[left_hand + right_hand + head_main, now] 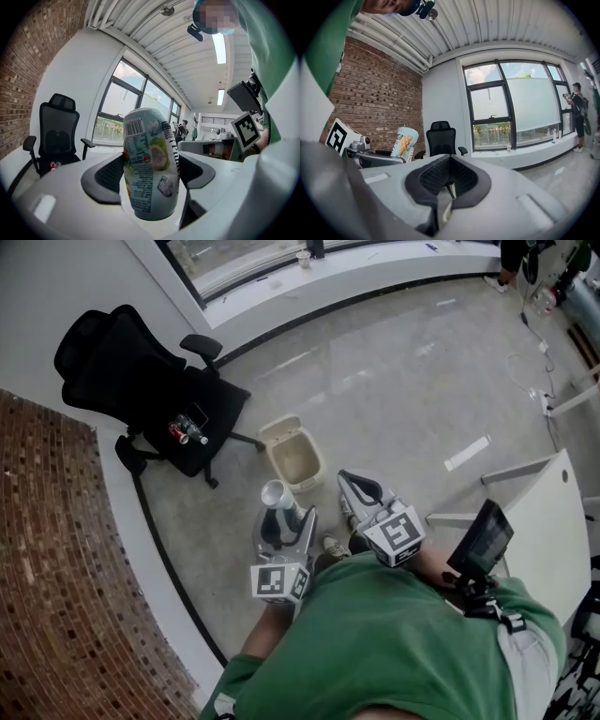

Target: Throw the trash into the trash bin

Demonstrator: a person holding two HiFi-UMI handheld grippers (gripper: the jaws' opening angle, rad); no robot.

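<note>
Drink can (150,164) clamped in left hand-held gripper (286,521) near trash bin (280,422); right hand-held gripper (449,187) clenched, empty.

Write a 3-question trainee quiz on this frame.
1. True or false: the right gripper is shut and empty.
2. What does the left gripper hold? A) can B) rag C) nothing
3. Fill in: more trash lies on the seat of the ____.
Key: 1 true; 2 A; 3 chair.
</note>
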